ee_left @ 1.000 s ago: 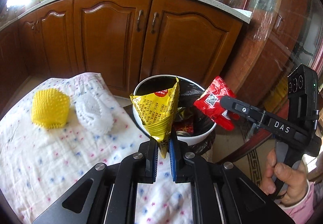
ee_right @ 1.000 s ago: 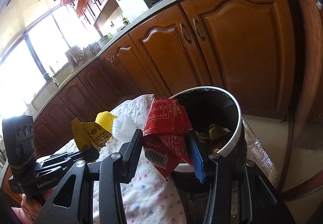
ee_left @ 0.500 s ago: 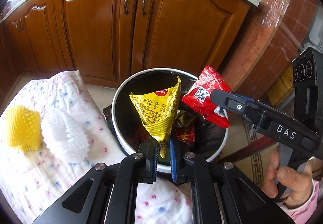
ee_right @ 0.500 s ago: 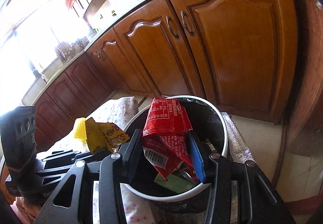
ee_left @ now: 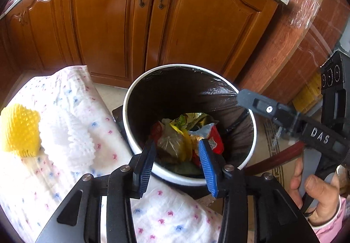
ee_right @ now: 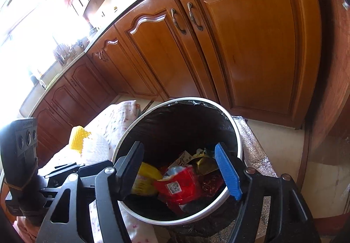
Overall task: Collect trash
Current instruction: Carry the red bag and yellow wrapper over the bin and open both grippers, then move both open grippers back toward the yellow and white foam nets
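Trash bin (ee_left: 245, 159): round, white rim, lined with a black bag; stands at lower centre of both wrist views, on the floor before the wooden cabinet doors (ee_left: 196, 30).

Contents: a red wrapper (ee_right: 178, 188) with a QR label lies on top of the heap; a yellow wrapper (ee_right: 145, 178) just beside it toward frame left; a clear bag (ee_left: 170, 142) and other crumpled packets underneath. All sit low in the bin, well under the rim.

Left tongs (ee_left: 177, 162): spread wide, nothing between them, blue pads (ee_left: 207, 168) poised over the near rim of the bin.

Right tongs (ee_right: 181, 168): likewise spread wide and empty, over the bin mouth; in the left wrist view one finger juts in from the right edge above the far rim.

Tabletop cloth (ee_left: 72, 98): white with small pink and blue marks, its edge touching the bin's left side. On it, at left of frame, a yellow foam fruit net (ee_left: 19, 131) and a white foam fruit net (ee_left: 76, 146), touching one another.

Open room: bare floor between bin and cabinets.
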Tool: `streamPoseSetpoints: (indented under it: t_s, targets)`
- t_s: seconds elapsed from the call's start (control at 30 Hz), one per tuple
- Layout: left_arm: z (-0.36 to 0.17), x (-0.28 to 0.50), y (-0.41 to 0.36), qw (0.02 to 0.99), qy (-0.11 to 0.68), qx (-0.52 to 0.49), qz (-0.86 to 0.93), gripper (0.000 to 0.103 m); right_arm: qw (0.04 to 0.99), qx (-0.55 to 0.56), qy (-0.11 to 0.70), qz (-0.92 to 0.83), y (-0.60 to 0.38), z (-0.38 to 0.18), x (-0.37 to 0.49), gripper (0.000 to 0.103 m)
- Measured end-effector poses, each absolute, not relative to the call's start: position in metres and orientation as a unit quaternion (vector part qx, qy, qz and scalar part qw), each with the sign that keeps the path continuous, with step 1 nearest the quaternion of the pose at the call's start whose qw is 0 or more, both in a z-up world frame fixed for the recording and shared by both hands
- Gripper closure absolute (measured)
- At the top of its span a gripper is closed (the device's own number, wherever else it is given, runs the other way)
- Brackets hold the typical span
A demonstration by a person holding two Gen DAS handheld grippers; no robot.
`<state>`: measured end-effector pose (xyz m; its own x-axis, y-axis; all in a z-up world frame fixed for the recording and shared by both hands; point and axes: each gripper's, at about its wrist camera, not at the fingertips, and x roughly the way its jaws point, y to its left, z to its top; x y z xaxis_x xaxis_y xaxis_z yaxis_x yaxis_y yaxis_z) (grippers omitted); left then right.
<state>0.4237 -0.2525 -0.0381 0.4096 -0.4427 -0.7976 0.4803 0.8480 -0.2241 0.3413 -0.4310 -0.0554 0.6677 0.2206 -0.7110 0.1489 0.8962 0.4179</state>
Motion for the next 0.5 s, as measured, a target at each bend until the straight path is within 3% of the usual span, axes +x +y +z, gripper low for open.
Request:
streamPoseSetpoints:
  t_s: [0.17, 0.5]
  targets:
    - [-0.041, 0.409, -0.227, 0.846, 0.463, -0.012, -0.263, 0.059, 0.891, 0.242, 0.384, 0.016, -0.434, -0.048, 0.328, 0.032]
    - [-0.038, 0.358, -0.164, 0.875, 0.432, -0.055, -0.211, 0.050, 0.900, 0.264, 0.345, 0.033, -0.407, -0.036, 0.295, 0.012]
